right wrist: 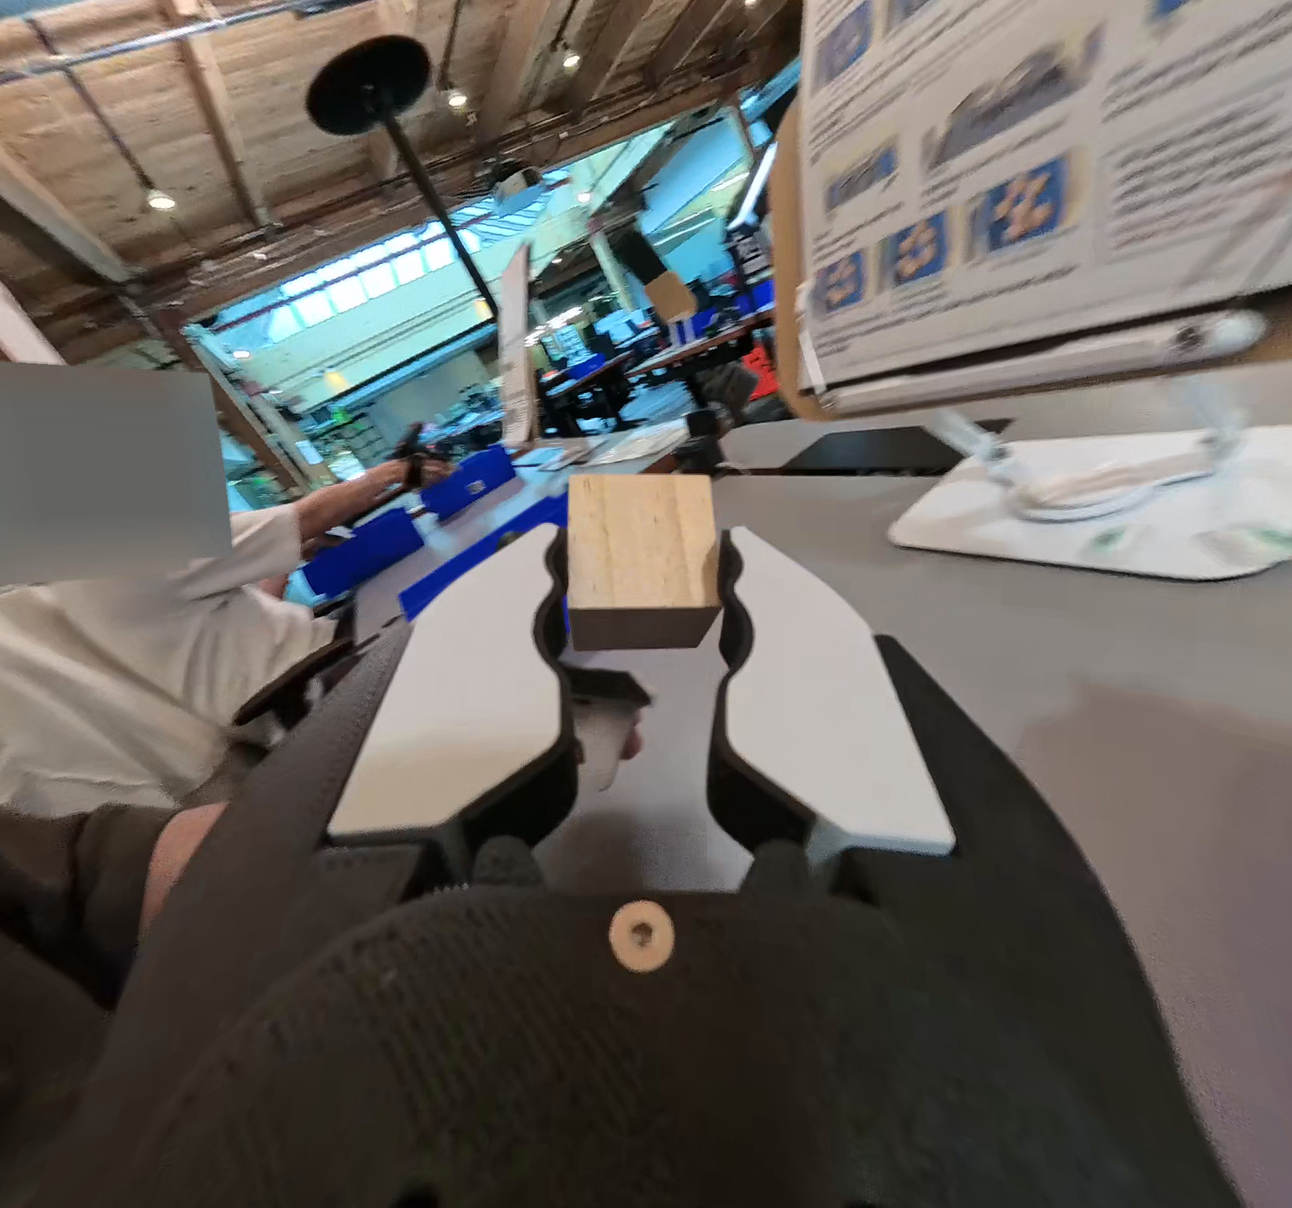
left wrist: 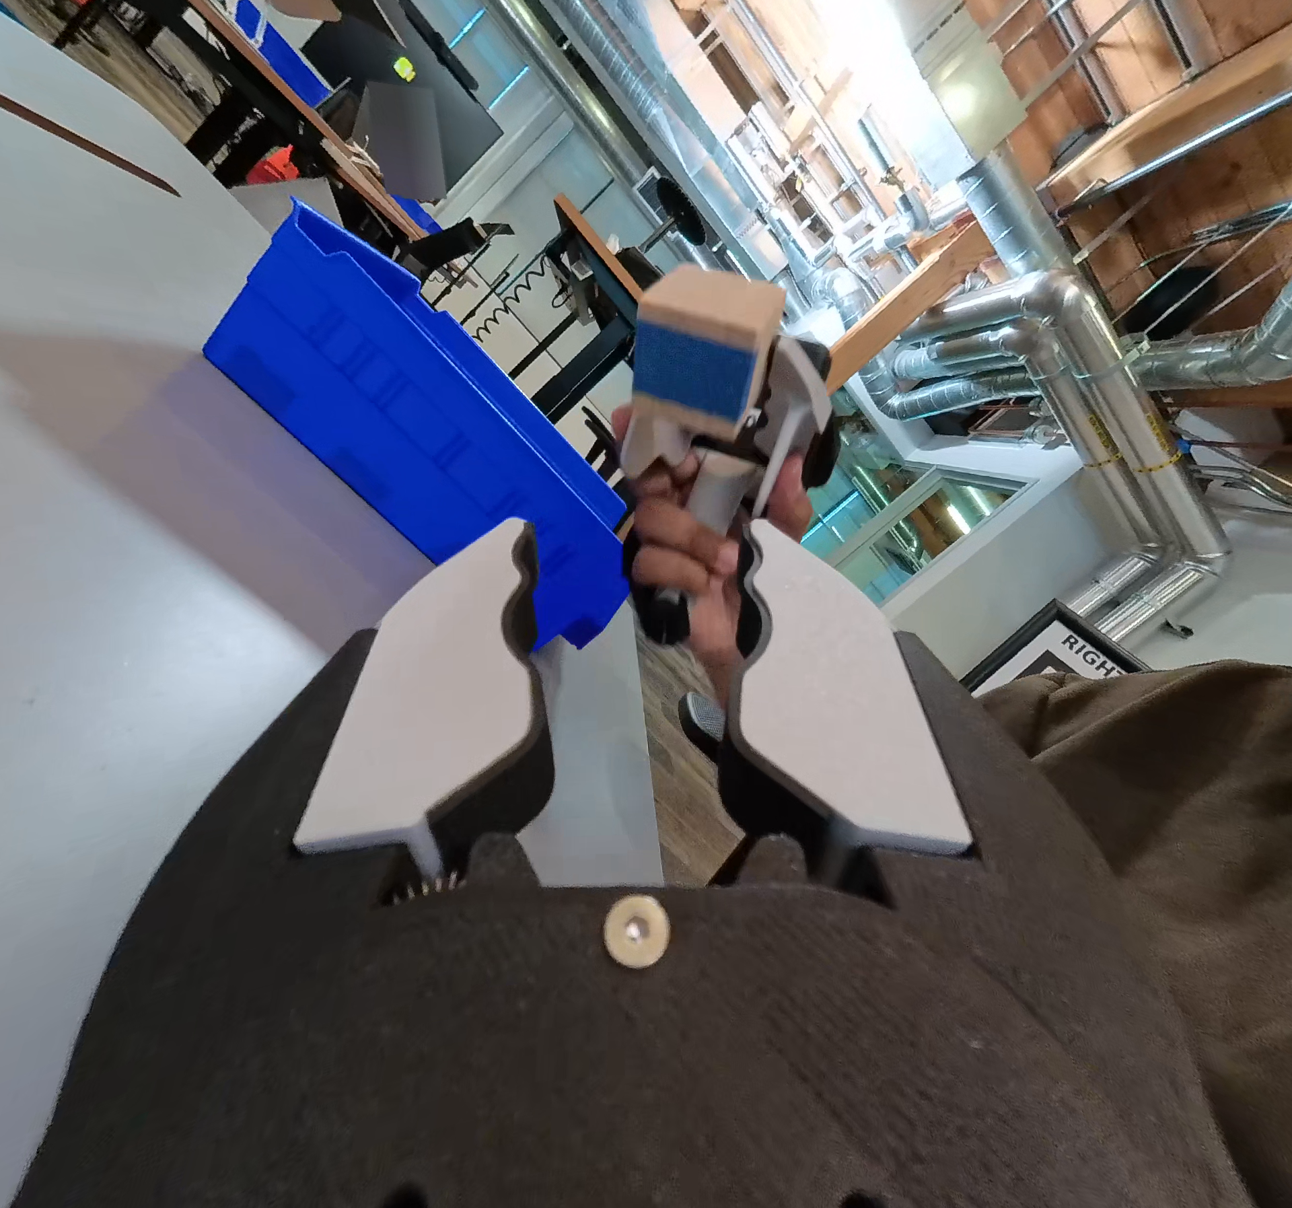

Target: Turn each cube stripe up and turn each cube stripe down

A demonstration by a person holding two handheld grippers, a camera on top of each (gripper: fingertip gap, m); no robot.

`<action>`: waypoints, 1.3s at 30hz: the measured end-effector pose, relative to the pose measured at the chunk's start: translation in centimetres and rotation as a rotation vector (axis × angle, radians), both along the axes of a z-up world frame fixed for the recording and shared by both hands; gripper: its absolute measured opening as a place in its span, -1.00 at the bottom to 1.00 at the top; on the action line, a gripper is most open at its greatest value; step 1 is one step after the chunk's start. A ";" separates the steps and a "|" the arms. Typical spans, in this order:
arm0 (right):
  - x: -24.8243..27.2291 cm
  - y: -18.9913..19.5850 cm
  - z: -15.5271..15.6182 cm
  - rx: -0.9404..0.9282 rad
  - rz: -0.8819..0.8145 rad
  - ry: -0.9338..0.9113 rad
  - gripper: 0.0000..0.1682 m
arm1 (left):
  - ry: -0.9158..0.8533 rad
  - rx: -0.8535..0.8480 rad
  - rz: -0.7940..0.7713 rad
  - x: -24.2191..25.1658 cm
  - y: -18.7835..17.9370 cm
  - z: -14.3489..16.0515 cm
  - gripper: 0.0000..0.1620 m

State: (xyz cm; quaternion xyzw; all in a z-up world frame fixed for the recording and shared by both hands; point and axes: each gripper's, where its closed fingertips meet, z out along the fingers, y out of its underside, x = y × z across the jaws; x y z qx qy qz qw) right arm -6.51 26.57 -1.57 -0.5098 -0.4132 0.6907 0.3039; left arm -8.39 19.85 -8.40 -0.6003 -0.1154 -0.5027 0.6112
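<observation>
My right gripper (right wrist: pixel 640 562) is shut on a wooden cube (right wrist: pixel 640 545) and holds it in the air above the grey table (right wrist: pixel 1049 720). In the right wrist view only plain wood faces show. In the left wrist view the same cube (left wrist: pixel 699 353) is ahead, held up by the right gripper (left wrist: pixel 706 419), with a blue stripe on the face turned toward my left gripper. My left gripper (left wrist: pixel 640 569) is open and empty, tilted, a short way below and in front of the cube.
A blue bin (left wrist: pixel 391 405) stands on the grey table (left wrist: pixel 140 545) at the left. A white stand (right wrist: pixel 1118 510) carrying a printed sheet (right wrist: pixel 1049 125) stands on the table at the right. A person in white (right wrist: pixel 126 650) sits at the left.
</observation>
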 end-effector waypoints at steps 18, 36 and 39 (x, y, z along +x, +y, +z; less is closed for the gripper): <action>14.5 20.9 -14.1 0.286 -0.457 -1.083 -0.50 | 0.020 -0.060 -0.115 2.0 0.2 -1.2 -0.25; 15.3 20.0 -17.5 0.305 -0.387 -1.250 -0.35 | 0.022 -0.066 -0.123 2.1 0.1 -1.3 -0.24; 15.0 20.1 -15.9 0.326 -0.397 -1.195 -0.07 | 0.027 -0.066 -0.125 2.2 0.0 -1.3 -0.24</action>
